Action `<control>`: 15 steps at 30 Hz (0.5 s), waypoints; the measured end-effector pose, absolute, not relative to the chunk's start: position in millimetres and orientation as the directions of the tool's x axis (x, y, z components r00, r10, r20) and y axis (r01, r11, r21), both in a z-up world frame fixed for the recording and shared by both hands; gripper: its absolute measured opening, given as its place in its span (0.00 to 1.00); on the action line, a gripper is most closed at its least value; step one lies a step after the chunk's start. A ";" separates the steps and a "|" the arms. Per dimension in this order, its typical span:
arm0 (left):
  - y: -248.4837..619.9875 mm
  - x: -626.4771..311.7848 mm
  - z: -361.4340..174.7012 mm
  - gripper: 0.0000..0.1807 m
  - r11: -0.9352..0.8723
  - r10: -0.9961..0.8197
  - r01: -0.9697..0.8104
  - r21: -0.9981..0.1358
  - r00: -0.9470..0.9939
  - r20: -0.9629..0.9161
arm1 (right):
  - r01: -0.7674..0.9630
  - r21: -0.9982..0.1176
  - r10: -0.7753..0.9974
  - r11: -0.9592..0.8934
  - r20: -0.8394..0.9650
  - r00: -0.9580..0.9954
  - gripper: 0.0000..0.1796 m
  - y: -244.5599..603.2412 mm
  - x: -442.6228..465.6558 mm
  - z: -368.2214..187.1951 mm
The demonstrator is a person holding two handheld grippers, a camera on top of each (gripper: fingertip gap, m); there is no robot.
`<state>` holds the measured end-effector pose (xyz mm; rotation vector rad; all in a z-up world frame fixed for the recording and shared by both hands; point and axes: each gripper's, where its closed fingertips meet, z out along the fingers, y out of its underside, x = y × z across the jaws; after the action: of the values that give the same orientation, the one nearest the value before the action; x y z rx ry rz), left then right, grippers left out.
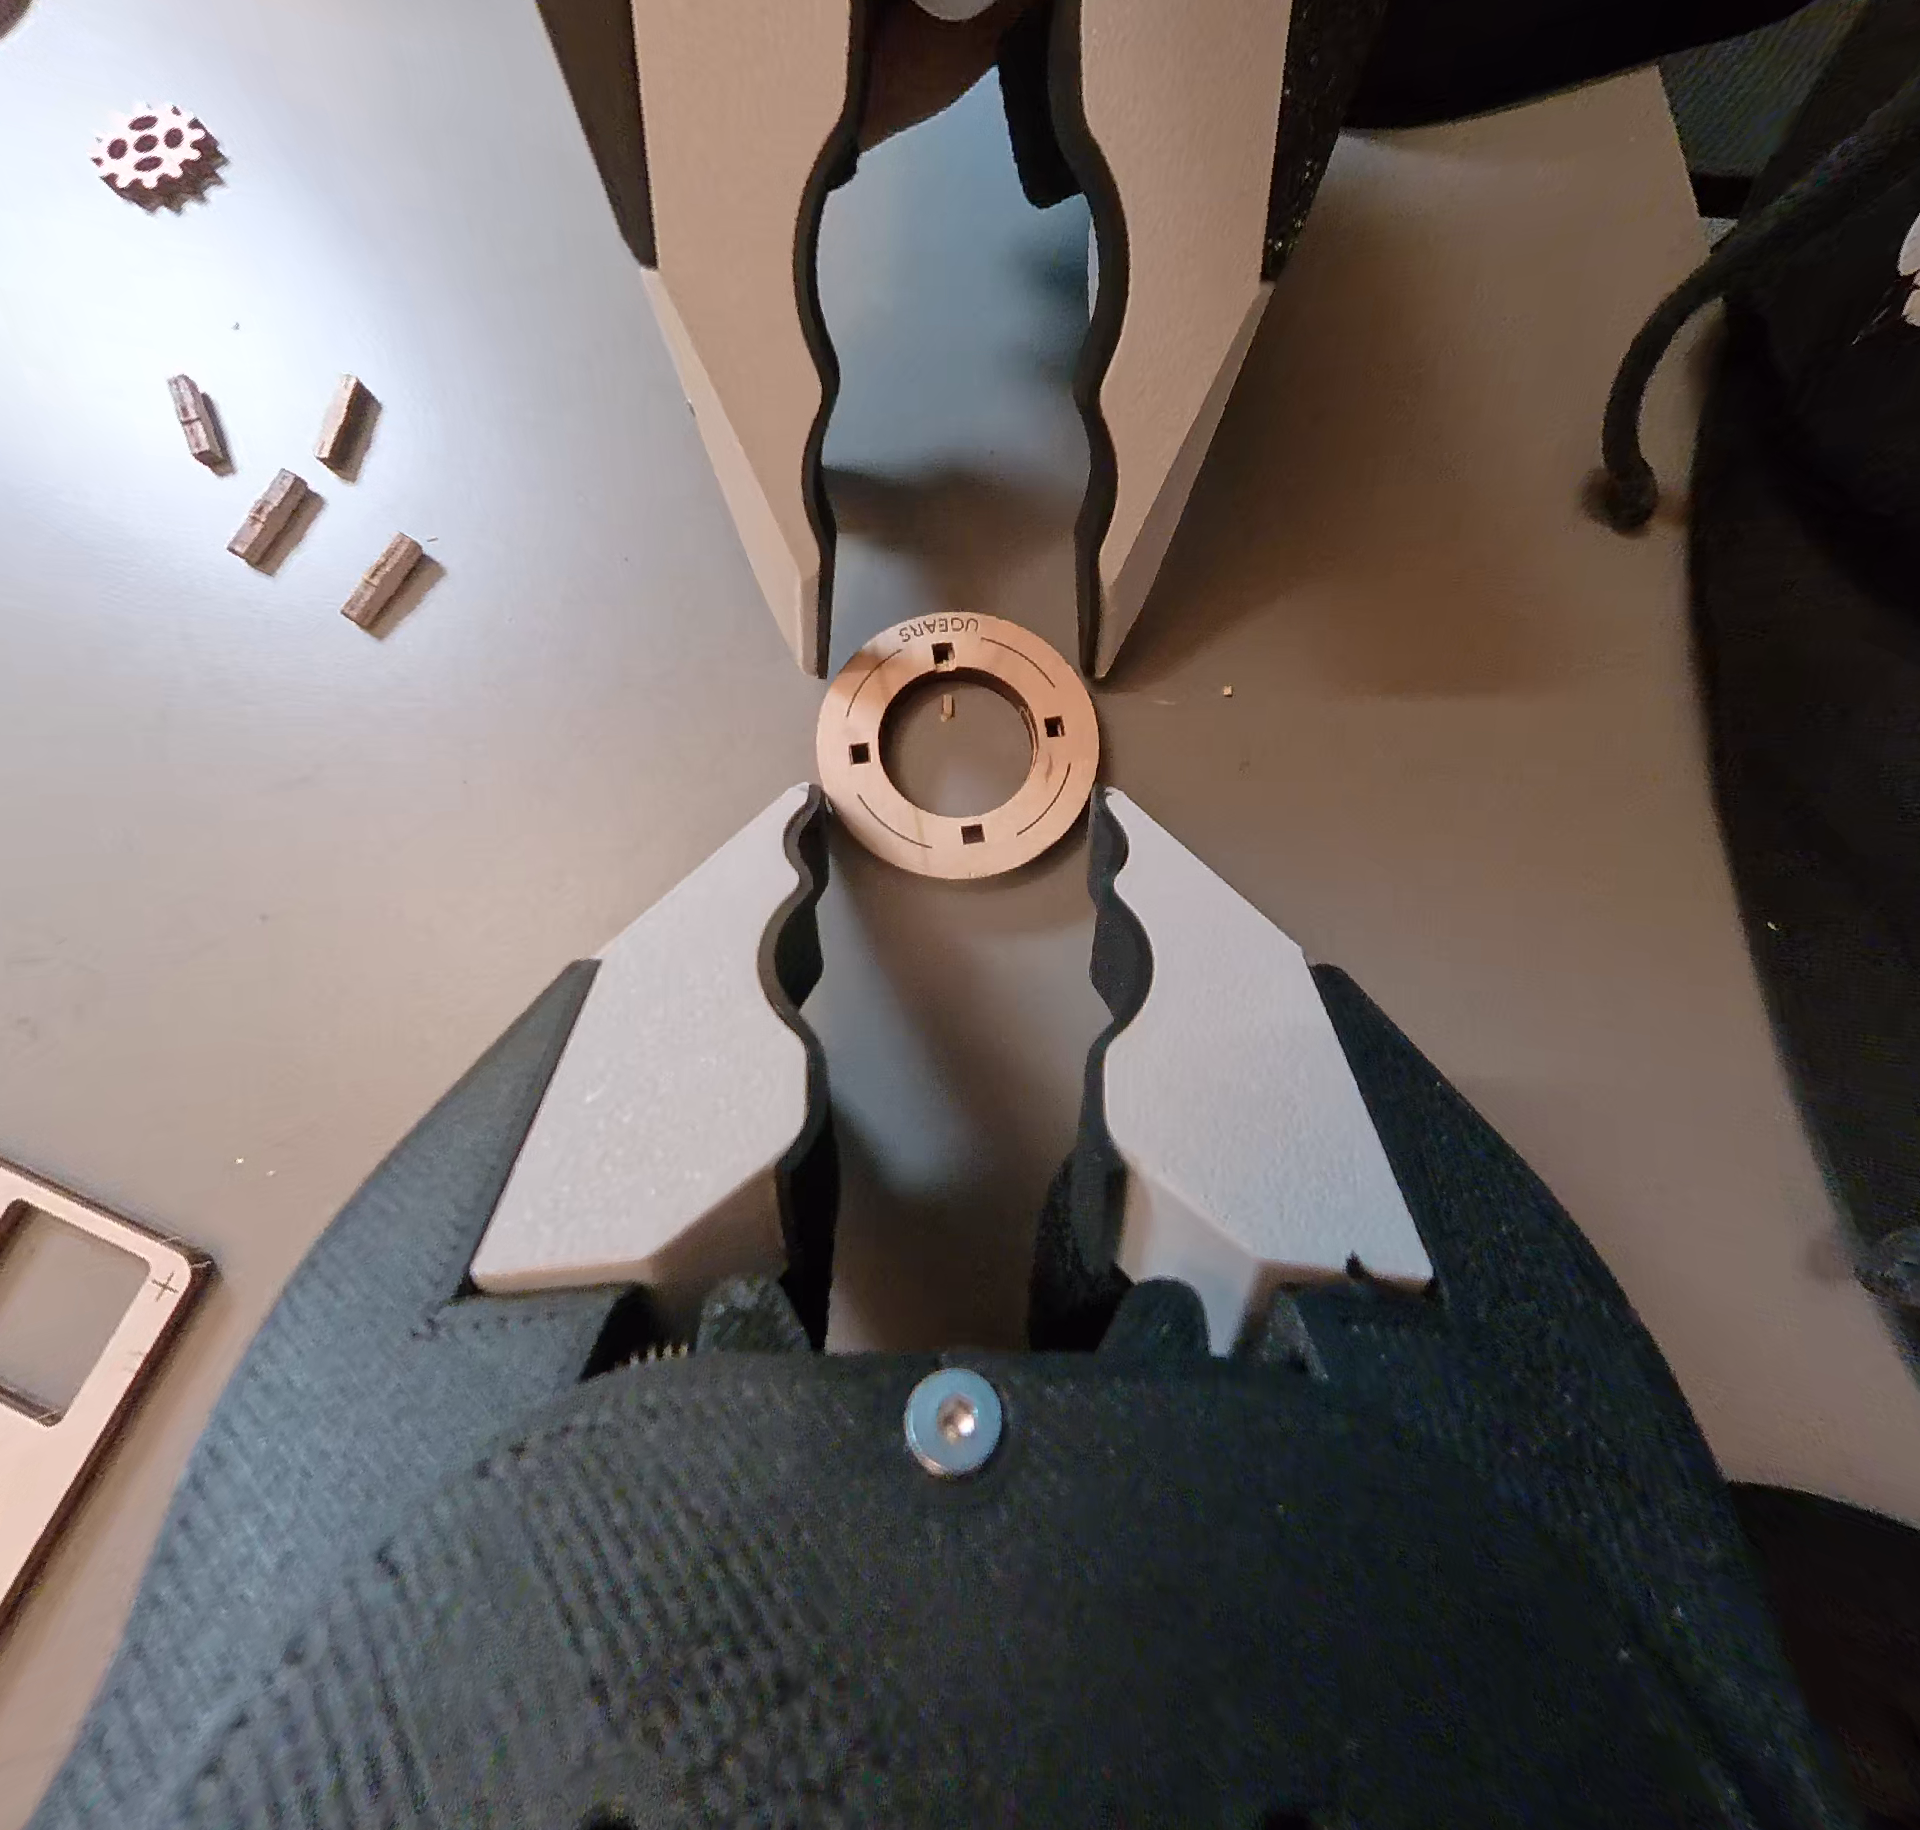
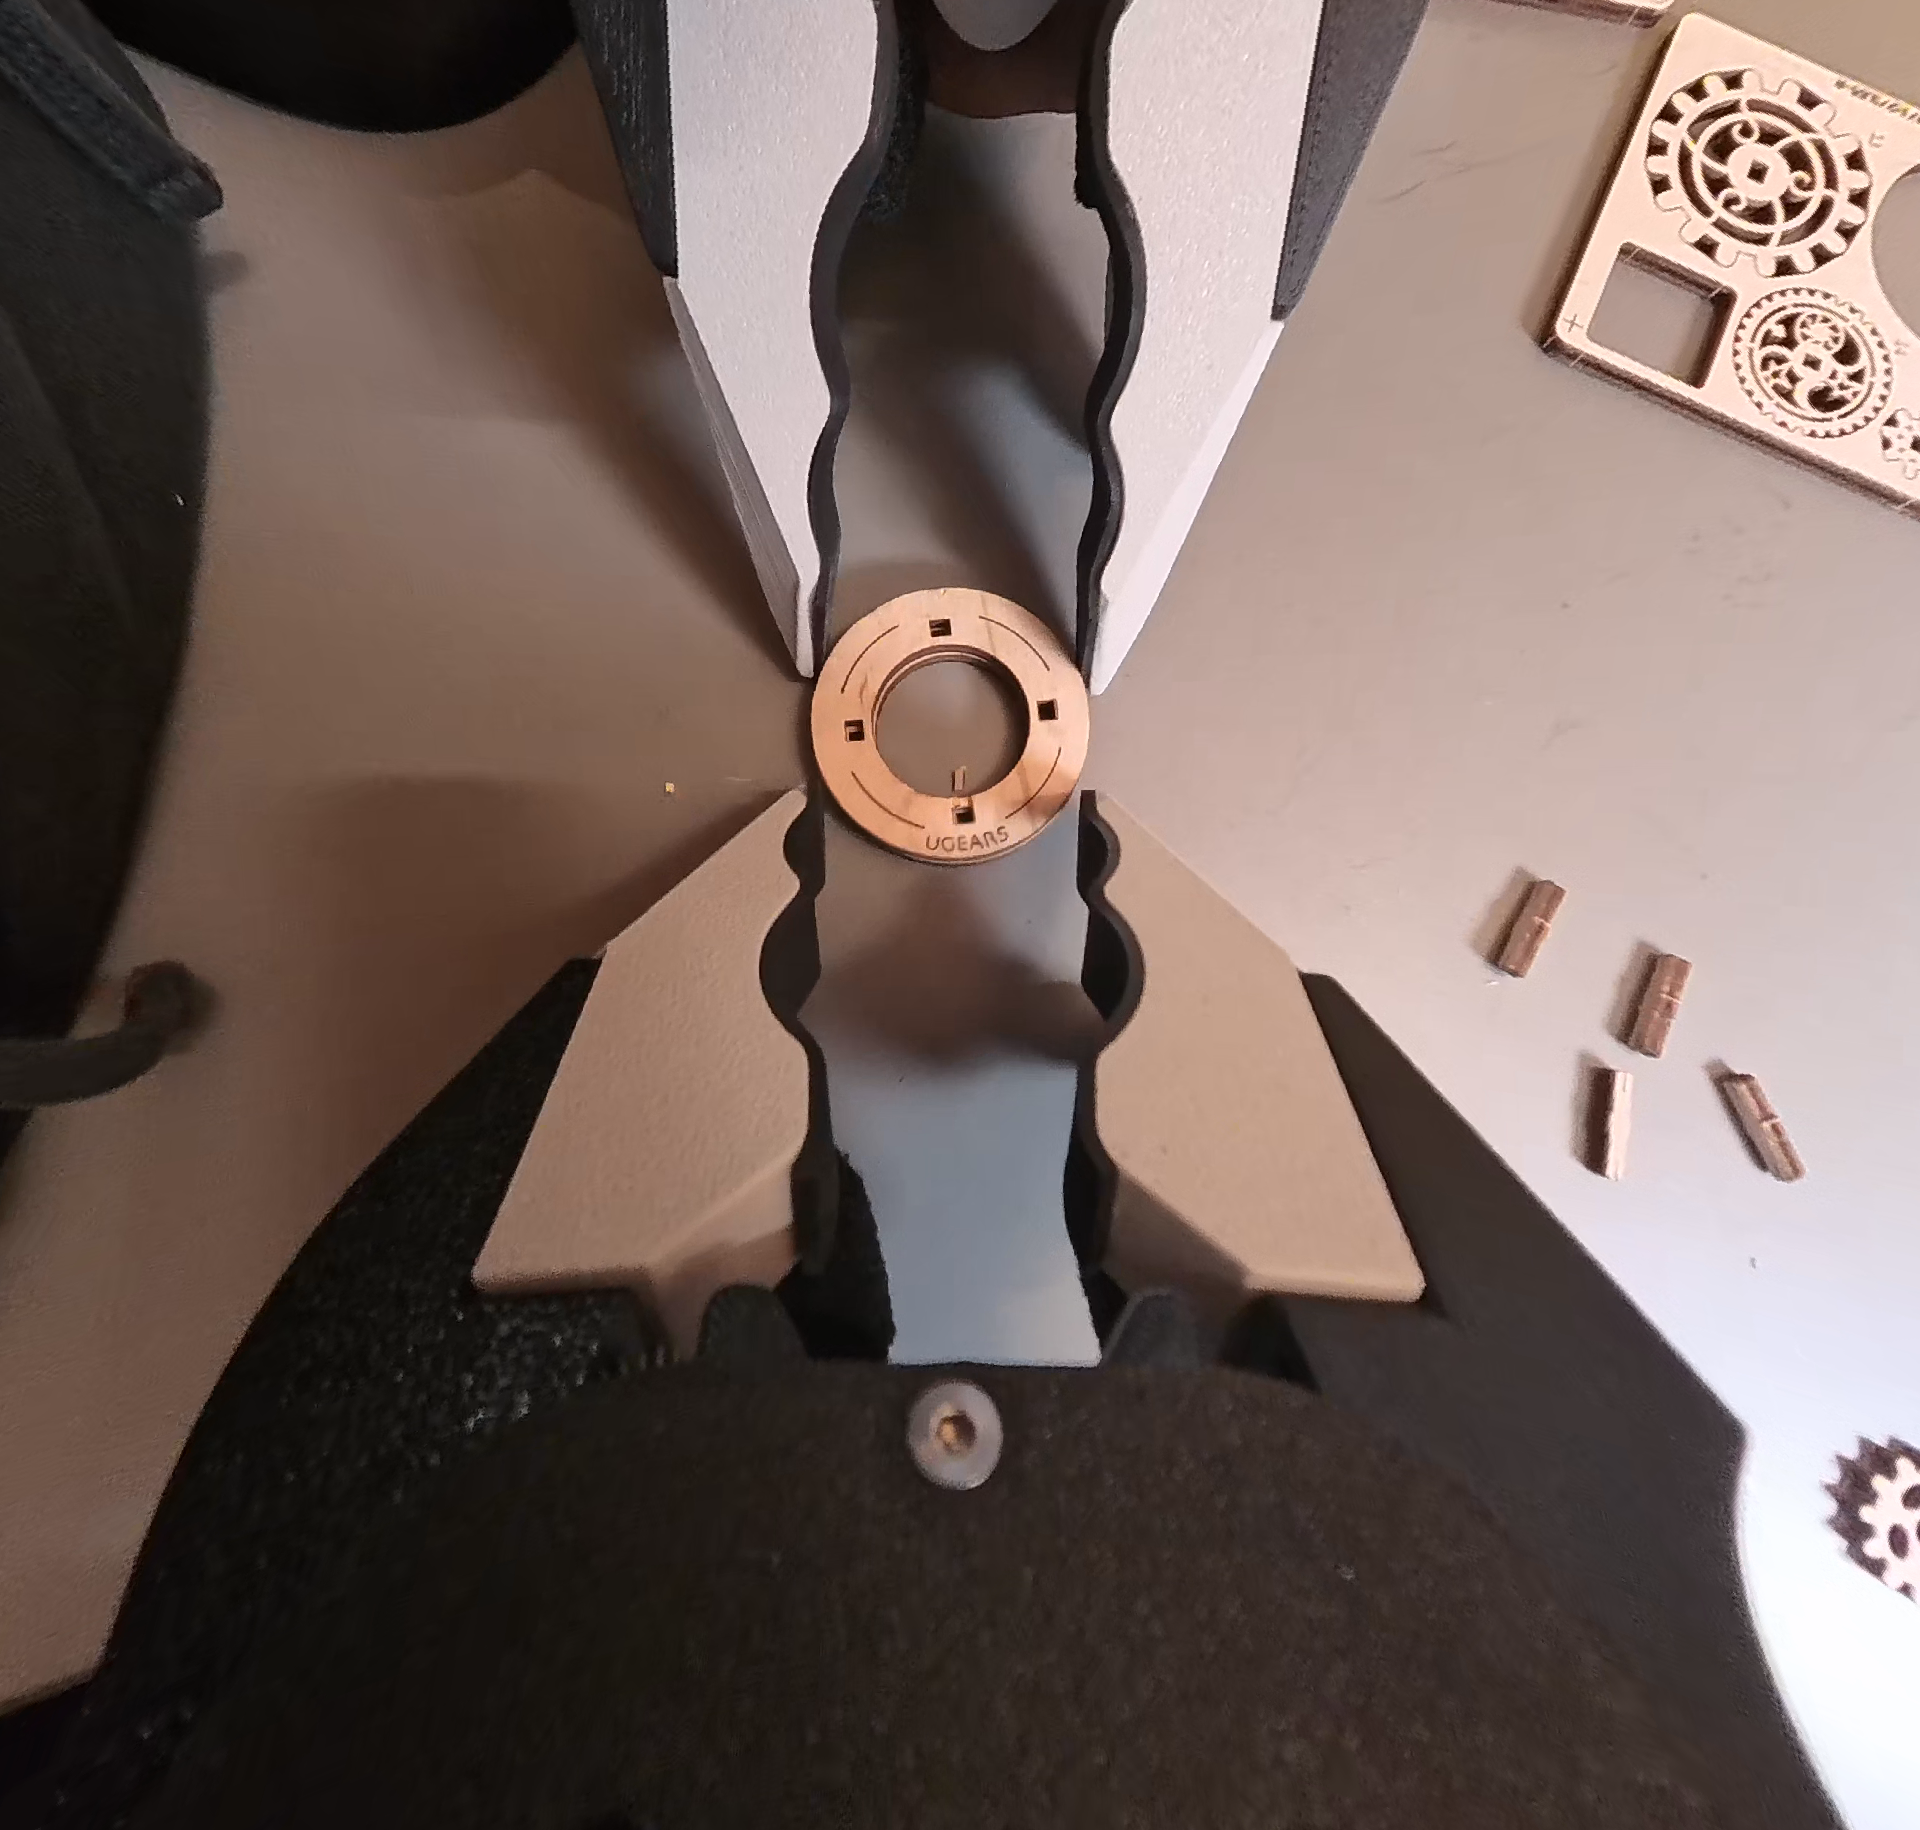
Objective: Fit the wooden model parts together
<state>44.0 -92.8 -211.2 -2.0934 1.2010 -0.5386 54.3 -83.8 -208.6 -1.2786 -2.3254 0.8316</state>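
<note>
A flat wooden ring with four small square slots lies on the grey table, and a second layer shows inside its hole. It also shows in the right wrist view. My left gripper is open, with its fingertips on either side of the ring's near edge. My right gripper faces it from the far side, also open and flanking the ring. In the right wrist view the right gripper is near and the left gripper is opposite. I cannot tell whether any fingertip touches the ring.
Several small wooden pegs lie loose beside the grippers. A small wooden gear lies farther out. Laser-cut wooden sheets lie at the table's side. A black fabric bag with a cord lies on the other side. Only a small space, under 4 cm, lies between the two pairs of fingers. From either gripper's tips it is about 20 centimeters to the small wooden gear. It turns up in the left wrist view as well.
</note>
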 end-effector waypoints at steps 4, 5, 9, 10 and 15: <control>-91.4 43.4 -208.4 0.27 -0.360 -0.866 -0.589 -0.724 0.499 0.025 | 0.635 -0.654 0.852 0.412 0.029 -0.523 0.27 -83.1 55.3 -206.4; -91.2 43.2 -207.9 0.28 -0.360 -0.865 -0.587 -0.725 0.501 0.024 | 0.635 -0.656 0.854 0.409 0.029 -0.520 0.27 -82.4 55.6 -205.9; -91.3 43.3 -209.0 0.27 -0.359 -0.867 -0.588 -0.725 0.498 0.025 | 0.638 -0.656 0.858 0.404 0.029 -0.513 0.26 -79.6 57.4 -206.4; -91.3 43.5 -209.6 0.27 -0.361 -0.867 -0.588 -0.724 0.498 0.027 | 0.638 -0.657 0.859 0.401 0.026 -0.512 0.26 -79.4 57.8 -206.2; -89.5 42.4 -209.6 0.27 -0.362 -0.863 -0.585 -0.726 0.505 0.023 | 0.632 -0.664 0.859 0.399 0.030 -0.511 0.25 -78.5 58.6 -202.1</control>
<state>42.4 -89.5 -209.6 -2.0819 1.1798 -0.5360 58.6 -78.5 -202.1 -1.2872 -2.2935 0.8486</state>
